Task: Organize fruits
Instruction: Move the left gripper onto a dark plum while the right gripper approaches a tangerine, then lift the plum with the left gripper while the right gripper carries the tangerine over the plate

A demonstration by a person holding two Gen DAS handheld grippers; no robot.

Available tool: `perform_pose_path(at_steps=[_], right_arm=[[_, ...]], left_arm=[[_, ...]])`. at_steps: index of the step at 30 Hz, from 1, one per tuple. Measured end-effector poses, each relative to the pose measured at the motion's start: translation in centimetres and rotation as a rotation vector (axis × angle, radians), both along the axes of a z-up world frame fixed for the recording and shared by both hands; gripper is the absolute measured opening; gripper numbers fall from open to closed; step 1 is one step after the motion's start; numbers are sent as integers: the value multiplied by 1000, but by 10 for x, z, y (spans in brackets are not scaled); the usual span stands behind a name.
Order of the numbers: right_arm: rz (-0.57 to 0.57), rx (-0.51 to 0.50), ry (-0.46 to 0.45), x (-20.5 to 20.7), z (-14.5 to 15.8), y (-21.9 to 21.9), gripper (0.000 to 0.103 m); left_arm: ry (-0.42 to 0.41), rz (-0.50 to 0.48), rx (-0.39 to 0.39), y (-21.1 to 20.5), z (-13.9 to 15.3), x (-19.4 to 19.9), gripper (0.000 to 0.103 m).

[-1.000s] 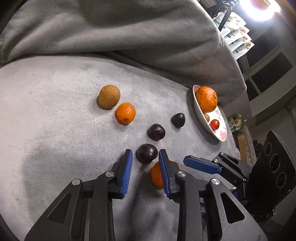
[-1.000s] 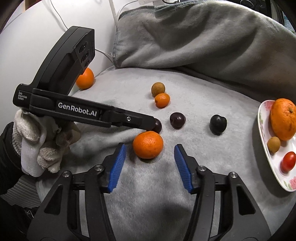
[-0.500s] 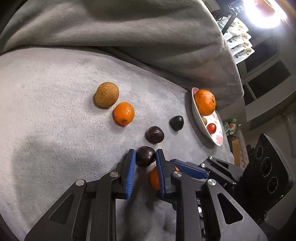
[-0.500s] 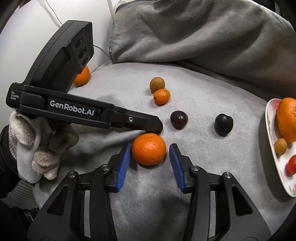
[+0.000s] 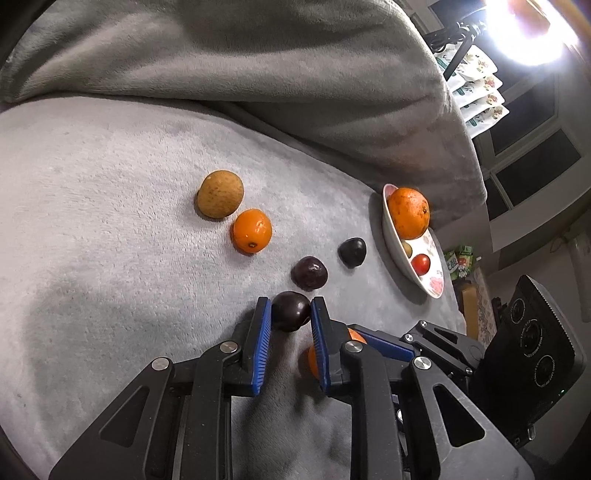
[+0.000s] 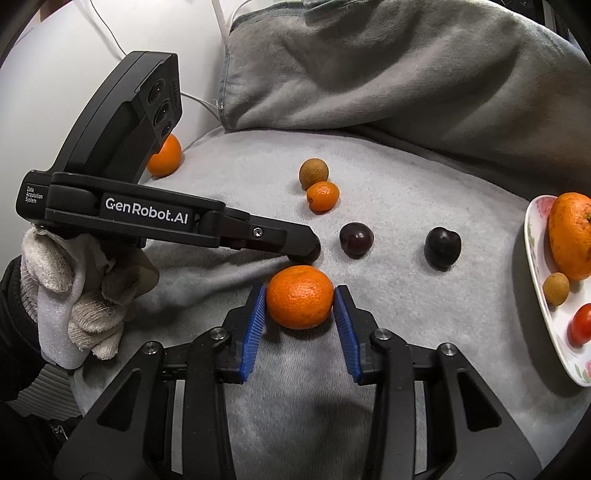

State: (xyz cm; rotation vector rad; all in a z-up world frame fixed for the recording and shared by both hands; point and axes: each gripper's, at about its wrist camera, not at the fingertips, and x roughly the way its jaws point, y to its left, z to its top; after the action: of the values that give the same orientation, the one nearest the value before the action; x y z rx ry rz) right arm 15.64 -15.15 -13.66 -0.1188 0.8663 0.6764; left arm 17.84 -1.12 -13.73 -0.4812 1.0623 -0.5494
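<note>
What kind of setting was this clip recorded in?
Most likely a home living room at night: fruit lies on a grey plush sofa cover with a back cushion behind, dark windows to the side, and a flowered plate serves as the fruit dish.

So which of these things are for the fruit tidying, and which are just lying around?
For the job:
- dark plum, pinched in the left hand-held gripper
- mandarin, which the right hand-held gripper is closing on
- two more plums
- small orange
- brown fruit
- plate holding fruit

Just lying about:
- grey blanket
- white cables
- packets
</note>
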Motion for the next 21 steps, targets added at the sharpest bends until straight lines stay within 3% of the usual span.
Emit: perform_pose_path(at_steps=[21], right_arm=[[-103, 57, -48, -26, 31, -58, 39]], left_arm=[[-61, 6, -34, -16, 31, -18, 20]])
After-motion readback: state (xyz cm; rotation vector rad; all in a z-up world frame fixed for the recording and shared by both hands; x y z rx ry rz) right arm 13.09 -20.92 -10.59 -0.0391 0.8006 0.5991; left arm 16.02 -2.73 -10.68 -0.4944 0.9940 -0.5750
